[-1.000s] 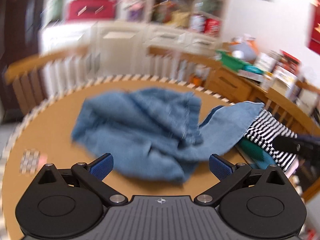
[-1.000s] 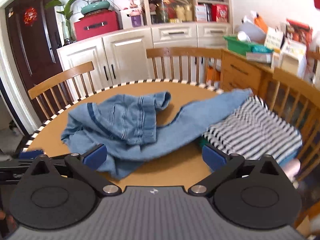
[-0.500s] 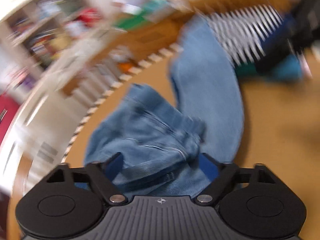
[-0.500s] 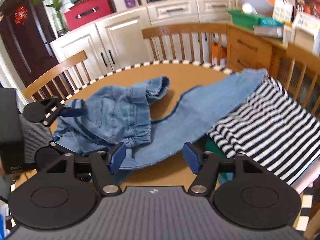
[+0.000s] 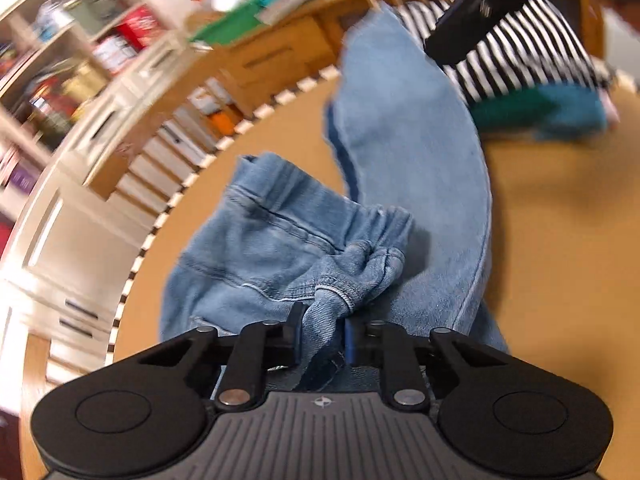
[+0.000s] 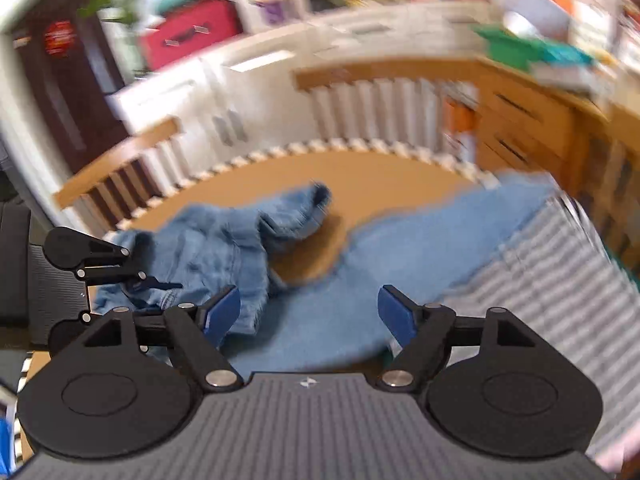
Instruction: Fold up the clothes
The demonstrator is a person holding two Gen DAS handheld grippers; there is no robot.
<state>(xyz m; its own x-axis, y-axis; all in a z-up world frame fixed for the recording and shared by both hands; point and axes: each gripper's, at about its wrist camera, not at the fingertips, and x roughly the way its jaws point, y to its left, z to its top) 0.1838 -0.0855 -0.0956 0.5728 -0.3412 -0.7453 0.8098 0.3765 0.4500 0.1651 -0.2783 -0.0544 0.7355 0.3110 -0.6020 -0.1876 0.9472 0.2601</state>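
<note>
Round wooden table (image 5: 540,184), chairs, cabinets behind. Crumpled jeans (image 5: 280,240) on table; left gripper (image 5: 322,336) closing, pinching waistband; right gripper (image 6: 310,314) spread, opening.

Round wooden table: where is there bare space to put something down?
Bare round wooden table lies beside the blue denim jeans' leg, below the striped shirt; another patch sits behind the jeans. The shirt's side is crowded.

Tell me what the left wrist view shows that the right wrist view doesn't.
Left wrist only: the left tool closing on a bunched fold of the blue denim jeans; a teal folded garment.
Right wrist only: the right tool, opening, empty above a jeans leg; a dark brown door.
Both: the jeans, the black-and-white striped garment, the round wooden table.
</note>
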